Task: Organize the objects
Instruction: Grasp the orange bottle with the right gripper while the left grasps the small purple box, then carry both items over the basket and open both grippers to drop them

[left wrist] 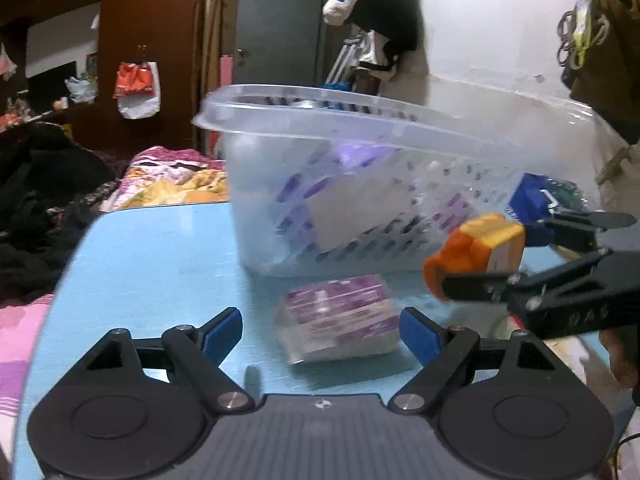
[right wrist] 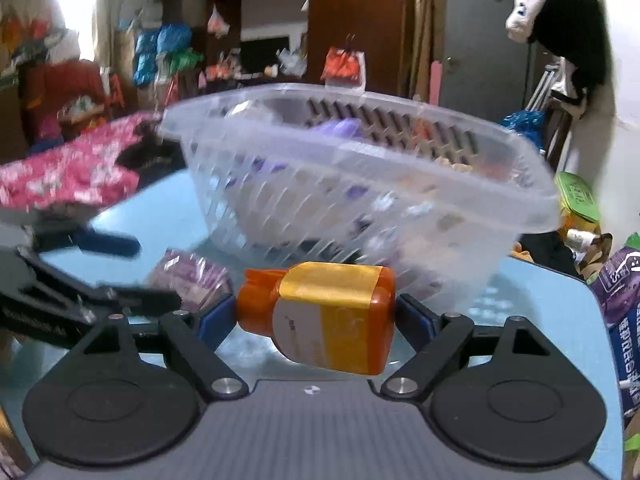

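A clear slotted plastic basket point(left wrist: 280, 152) stands on the light blue table point(left wrist: 152, 264) and holds several purple and white packets. It also shows in the right wrist view point(right wrist: 460, 184). A purple wrapped pack point(left wrist: 340, 316) lies on the table in front of the basket, between the fingers of my open left gripper point(left wrist: 320, 336), without touching them. My right gripper point(right wrist: 316, 316) is shut on an orange bottle with a yellow label point(right wrist: 332, 316), held sideways above the table in front of the basket. That bottle point(left wrist: 476, 248) shows at the right of the left wrist view.
Purple pouches point(right wrist: 616, 300) and a green tin point(right wrist: 576, 196) crowd the table's right edge. A blue packet point(left wrist: 532, 196) lies behind the basket. A bed with pink floral bedding point(left wrist: 168, 176) and dark clothes point(left wrist: 40, 192) lies to the left.
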{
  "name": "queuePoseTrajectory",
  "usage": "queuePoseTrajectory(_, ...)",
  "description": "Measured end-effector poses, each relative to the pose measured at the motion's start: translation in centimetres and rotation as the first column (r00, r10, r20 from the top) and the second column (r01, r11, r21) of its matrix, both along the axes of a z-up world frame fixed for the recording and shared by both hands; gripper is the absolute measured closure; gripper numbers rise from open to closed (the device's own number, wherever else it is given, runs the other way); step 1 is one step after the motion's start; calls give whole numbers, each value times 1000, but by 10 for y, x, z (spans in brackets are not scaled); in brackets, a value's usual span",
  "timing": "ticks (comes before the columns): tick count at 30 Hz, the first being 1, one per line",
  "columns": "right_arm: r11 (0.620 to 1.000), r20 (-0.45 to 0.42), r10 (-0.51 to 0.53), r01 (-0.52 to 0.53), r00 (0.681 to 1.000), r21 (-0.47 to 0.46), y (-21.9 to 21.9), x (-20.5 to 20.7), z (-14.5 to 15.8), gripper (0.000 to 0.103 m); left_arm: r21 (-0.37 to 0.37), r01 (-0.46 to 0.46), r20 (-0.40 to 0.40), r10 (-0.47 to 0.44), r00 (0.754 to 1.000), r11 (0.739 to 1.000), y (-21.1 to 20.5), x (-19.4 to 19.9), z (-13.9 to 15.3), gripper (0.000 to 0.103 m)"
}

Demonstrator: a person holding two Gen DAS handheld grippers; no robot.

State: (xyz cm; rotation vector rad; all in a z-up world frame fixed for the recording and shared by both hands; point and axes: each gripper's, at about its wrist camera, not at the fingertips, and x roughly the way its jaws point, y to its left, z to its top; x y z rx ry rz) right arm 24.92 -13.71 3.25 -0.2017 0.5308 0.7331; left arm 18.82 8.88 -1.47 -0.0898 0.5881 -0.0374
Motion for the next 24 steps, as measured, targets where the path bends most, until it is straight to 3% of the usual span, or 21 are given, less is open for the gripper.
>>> queuePoseTrajectory(6,998,8,-21,21,1000,65,-29,-3,6,15,42,5,-72,-2,997,999,-23,23,-9,15)
queuePoseTrajectory(7,997,8,-24,24,1000,72,-31,-3,5,15,56,-8,-74,12,997,998,-25,24,-10,19)
queuePoseTrajectory(8,997,7,-25,24,1000,79,-30,-3,6,15,75,-27,-67,32,997,997,-26,23,-10,33)
queuePoseTrajectory(10,995,9,-26,25,1000,97,-35,-3,5,15,71,-31,-51,35,998,997,-27,19,-9,33)
queuePoseTrajectory(18,981,32,-47,40,998,188,-58,-14,14,15,42,-10,119,5,993,999,-31,-19,12,34)
queuePoseTrajectory(24,971,190,-63,16,980,239,-60,-29,66,15,61,12,287,-29,958,998,-42,-40,73,34)
